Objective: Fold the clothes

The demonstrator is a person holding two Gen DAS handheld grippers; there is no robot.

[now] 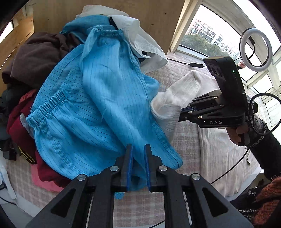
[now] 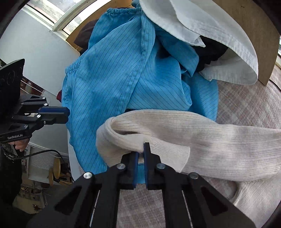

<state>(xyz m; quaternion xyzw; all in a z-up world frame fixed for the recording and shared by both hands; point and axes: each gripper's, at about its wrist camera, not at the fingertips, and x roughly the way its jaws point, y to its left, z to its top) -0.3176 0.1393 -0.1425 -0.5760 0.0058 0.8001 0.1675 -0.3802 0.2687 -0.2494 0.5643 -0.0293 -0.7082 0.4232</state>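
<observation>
Cream ribbed knit (image 2: 202, 136) is the piece in play: right tool (image 2: 140, 154) is pinching its rolled hem or cuff edge, a tuft of fabric caught between the blue pads, and the rest trails off toward the bed's right side over the checked bed cover (image 2: 249, 98). Left tool (image 1: 137, 154) sits at the near hem of the blue pinstriped garment (image 1: 98, 98); its jaws stand slightly apart with blue cloth running between them, but I can't tell if they bite. My read: the knit is being drawn clear of the heap of clothes (image 1: 35, 57) piled against the wooden headboard (image 1: 149, 15). Next it needs a flat, bare stretch of bed and a second grip on the opposite edge. Knit looks soft, stretchy, bunched; nothing here lies folded flat.
</observation>
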